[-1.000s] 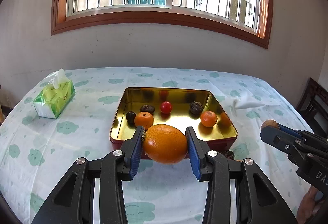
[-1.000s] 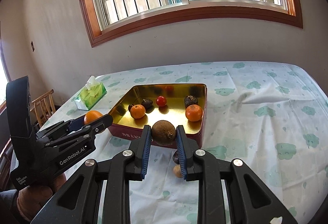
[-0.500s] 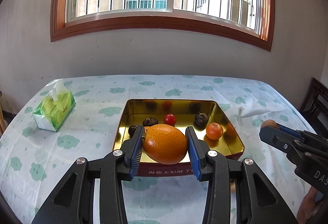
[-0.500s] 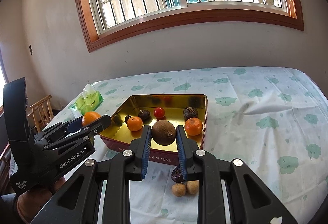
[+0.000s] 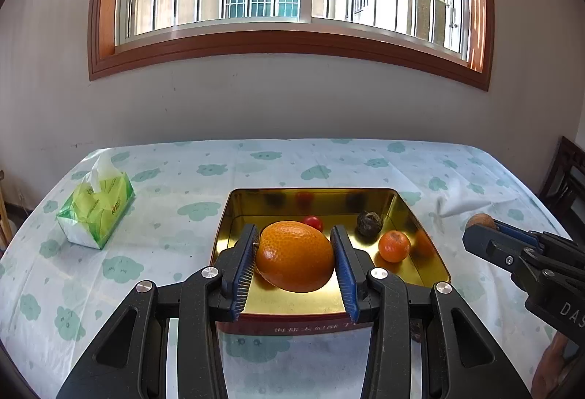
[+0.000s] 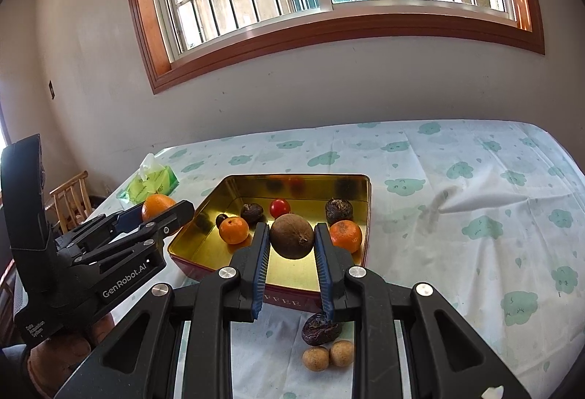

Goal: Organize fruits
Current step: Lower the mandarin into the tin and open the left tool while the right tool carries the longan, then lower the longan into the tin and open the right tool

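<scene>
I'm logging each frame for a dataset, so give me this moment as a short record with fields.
left gripper: shut on big orange, held over the tin
right gripper: shut on brown round fruit, held over the tin
tin: gold inside, holds two small oranges, a red tomato and dark fruits
outside tin: dark wrinkled fruit, two tan round fruits on the tablecloth
elsewhere: green tissue pack
</scene>
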`<state>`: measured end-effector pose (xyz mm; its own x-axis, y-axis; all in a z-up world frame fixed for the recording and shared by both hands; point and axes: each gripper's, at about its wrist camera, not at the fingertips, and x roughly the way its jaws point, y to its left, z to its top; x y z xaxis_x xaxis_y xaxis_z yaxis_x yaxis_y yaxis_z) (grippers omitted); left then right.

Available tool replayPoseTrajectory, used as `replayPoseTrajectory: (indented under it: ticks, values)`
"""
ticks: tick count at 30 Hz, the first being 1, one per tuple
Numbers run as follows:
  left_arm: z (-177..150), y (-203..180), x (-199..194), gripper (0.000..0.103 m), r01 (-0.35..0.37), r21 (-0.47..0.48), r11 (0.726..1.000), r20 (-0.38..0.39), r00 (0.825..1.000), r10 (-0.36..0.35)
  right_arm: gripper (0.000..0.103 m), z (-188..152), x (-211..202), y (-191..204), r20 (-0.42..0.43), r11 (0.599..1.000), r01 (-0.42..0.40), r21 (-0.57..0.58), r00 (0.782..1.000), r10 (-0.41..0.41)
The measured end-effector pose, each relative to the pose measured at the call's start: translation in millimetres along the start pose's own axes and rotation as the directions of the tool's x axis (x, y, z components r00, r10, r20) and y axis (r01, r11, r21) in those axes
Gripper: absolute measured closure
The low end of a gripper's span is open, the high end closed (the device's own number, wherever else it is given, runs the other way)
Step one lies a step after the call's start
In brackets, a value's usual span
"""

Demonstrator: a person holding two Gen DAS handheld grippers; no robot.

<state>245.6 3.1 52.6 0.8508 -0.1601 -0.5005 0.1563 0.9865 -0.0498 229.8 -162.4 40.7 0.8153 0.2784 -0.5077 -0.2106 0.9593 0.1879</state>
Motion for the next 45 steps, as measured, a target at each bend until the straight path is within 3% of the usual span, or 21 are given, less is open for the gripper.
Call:
replayPoseTrajectory:
  ticks: [45]
  values:
    - [10, 1, 29, 0.061, -0.018, 0.040, 0.999, 0.007, 1.000, 0.018, 0.080, 8, 33, -9, -0.026, 1.000, -0.015, 0.022, 1.000, 0.016]
